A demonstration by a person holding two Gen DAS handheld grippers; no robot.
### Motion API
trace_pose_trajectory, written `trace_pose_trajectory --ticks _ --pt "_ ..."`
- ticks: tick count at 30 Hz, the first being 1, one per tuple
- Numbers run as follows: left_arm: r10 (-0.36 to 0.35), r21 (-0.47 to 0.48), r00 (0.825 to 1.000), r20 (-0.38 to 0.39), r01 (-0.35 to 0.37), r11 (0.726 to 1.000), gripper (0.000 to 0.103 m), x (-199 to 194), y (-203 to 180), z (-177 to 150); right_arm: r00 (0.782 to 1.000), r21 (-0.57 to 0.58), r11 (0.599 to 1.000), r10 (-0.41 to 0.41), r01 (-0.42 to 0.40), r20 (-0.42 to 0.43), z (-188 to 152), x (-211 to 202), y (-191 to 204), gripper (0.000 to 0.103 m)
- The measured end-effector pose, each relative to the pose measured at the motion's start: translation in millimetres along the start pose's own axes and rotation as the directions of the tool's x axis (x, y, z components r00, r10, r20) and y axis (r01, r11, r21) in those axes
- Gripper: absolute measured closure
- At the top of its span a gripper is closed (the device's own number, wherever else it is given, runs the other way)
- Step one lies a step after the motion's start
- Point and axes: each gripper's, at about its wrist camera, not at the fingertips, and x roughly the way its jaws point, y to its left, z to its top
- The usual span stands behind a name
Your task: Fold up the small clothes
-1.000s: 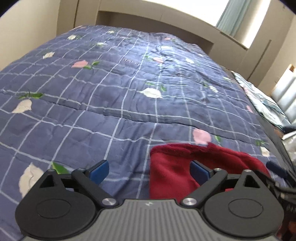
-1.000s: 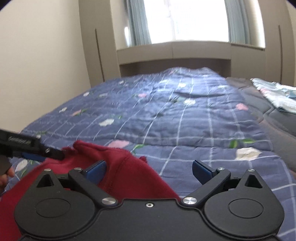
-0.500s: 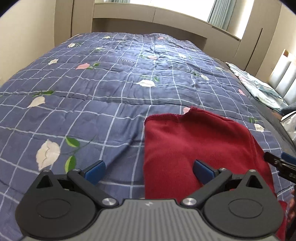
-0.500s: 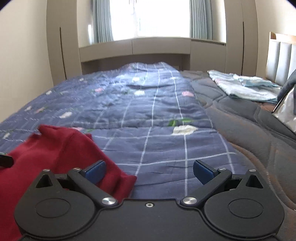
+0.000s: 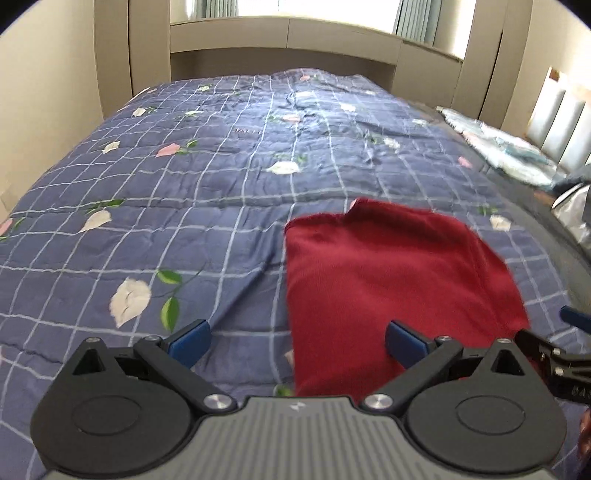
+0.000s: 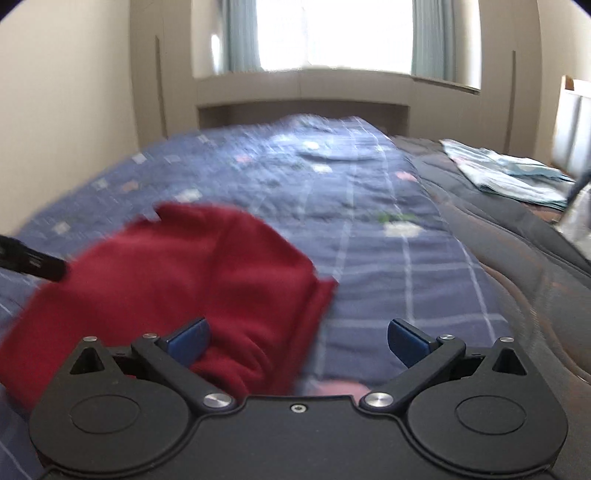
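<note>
A dark red knit garment (image 5: 391, 273) is being seen lying flat, partly folded, on the blue checked bedspread (image 5: 207, 192).

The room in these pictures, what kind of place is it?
Most likely a home bedroom: a bed with a blue floral quilt, a padded headboard, a curtained window and built-in cupboards.

My left gripper (image 5: 297, 343): black linkage arms, blue pads (image 5: 190, 339), silver screws, grey ribbed body with a small white mark. My right gripper (image 6: 297, 341): same black arms, blue pads, black body.
</note>
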Motion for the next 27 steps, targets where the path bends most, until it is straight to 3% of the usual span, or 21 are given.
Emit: trace_pose_trajectory --ticks 9,14,17,19,27 --pt "0.017 -0.006 0.999 -0.040 -0.018 1.000 0.001 -13.7 15.7 -19.4 1.000 0.113 0.993 -0.018 0.019 -0.011 -10.3 -8.7 -12.5 0.001" --pt "-0.054 -0.045 0.998 -0.037 0.052 0.998 0.000 -33.7 24.3 -36.8 0.997 0.158 0.984 0.078 -0.079 0.010 -15.2 -30.2 -7.1 0.001" --pt "-0.030 -0.031 0.996 -0.082 0.027 0.999 0.000 -28.0 25.0 -48.2 0.994 0.147 0.983 0.112 -0.107 -0.020 -25.2 -33.1 1.3 0.001" --pt "-0.004 -0.027 0.994 -0.114 0.001 1.000 0.001 -21.5 26.2 -55.3 0.995 0.118 0.990 0.087 -0.080 -0.050 -33.3 -30.5 7.5 0.001" --pt "-0.036 -0.061 0.996 -0.078 0.031 0.998 0.000 -31.9 36.3 -53.7 0.996 0.126 0.988 0.089 -0.084 -0.031 -30.0 -43.9 2.0 0.001"
